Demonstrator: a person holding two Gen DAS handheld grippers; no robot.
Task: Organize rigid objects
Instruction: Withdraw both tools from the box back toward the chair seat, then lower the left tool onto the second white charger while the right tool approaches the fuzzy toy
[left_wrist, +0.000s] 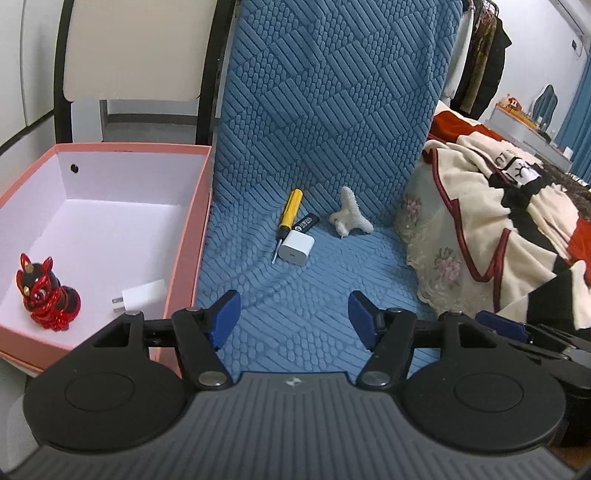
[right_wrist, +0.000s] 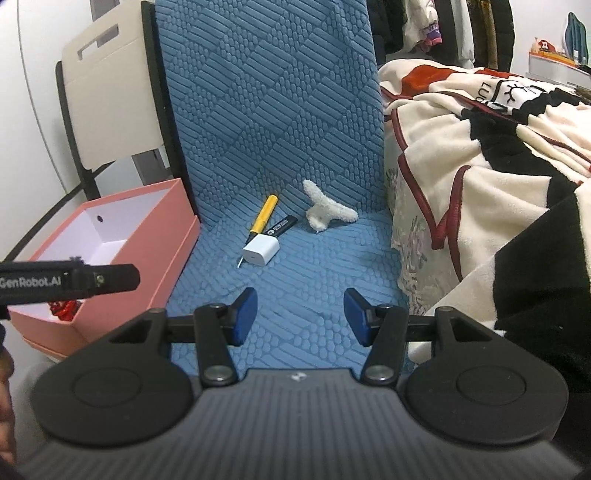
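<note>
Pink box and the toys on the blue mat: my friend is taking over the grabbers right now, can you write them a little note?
Left gripper: open, empty, over the blue mat.
Right gripper: open, empty, also over the mat.
Done: red figurine and a white plug charger lie in the pink box.
Left on the mat: yellow screwdriver, small black stick, white cube charger, all bunched together. The white plush piece beside them is soft, so probably leave it.
</note>
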